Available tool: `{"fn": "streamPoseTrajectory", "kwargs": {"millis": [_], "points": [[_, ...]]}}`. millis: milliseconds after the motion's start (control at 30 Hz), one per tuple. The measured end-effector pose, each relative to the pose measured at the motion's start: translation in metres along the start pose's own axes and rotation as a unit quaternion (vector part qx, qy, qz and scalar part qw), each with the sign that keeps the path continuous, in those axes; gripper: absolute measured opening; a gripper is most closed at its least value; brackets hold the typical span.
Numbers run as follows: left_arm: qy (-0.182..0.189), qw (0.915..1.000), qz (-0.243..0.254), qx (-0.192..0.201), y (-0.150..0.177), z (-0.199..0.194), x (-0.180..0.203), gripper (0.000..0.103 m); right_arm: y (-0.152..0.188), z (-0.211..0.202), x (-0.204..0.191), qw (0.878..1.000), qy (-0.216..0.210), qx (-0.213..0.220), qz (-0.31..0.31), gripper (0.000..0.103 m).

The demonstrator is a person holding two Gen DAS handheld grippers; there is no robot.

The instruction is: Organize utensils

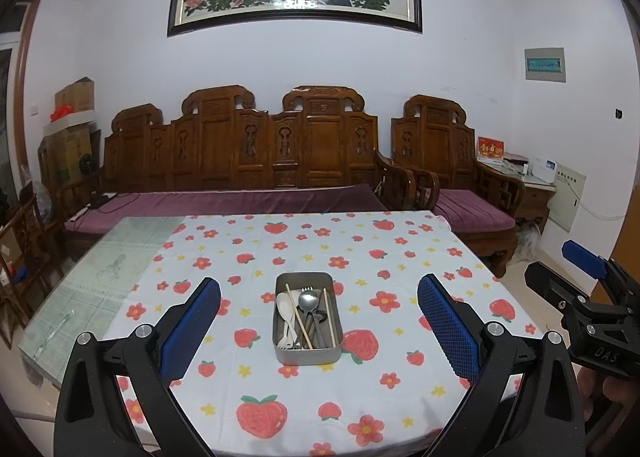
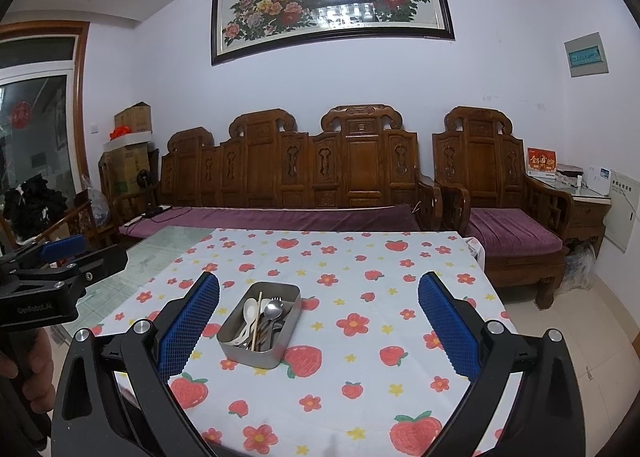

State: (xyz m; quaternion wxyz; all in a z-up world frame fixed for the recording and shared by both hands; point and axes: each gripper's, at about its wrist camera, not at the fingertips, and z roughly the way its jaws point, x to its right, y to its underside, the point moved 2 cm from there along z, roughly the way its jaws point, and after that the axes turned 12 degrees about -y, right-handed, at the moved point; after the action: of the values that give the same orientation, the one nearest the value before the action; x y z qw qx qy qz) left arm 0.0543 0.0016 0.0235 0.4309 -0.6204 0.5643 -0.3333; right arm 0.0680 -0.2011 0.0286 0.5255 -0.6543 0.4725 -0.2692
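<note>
A rectangular metal tin [image 1: 308, 355] [image 2: 256, 357] sits near the middle of the table. It holds a white plastic spoon [image 1: 283, 307] [image 2: 249, 309], a metal spoon [image 1: 308, 301] [image 2: 273, 309], a fork, wooden chopsticks [image 1: 298, 315] [image 2: 256, 321] and other dark-handled pieces. My left gripper [image 1: 319, 317] is open, held above the near table edge with the tin straight ahead between its blue pads. My right gripper [image 2: 319, 317] is open too, with the tin ahead and slightly left. Neither holds anything.
The table carries a white strawberry-and-flower cloth [image 1: 360, 249] [image 2: 360, 269]; bare glass top [image 1: 92, 289] shows at its left. A carved wooden sofa [image 1: 240, 161] and armchair [image 1: 448, 161] stand behind. A hand [image 2: 28, 365] grips the left tool's handle.
</note>
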Motion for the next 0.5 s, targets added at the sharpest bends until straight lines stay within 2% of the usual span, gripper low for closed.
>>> {"fn": "streamPoseTrajectory", "kwargs": {"millis": [500], "points": [[0.001,1.0,-0.001,0.0,-0.0002,0.0043,-0.001,0.095,0.0001,0.0003,-0.0017,1.0,0.001,0.0,0.0,0.1]]}}
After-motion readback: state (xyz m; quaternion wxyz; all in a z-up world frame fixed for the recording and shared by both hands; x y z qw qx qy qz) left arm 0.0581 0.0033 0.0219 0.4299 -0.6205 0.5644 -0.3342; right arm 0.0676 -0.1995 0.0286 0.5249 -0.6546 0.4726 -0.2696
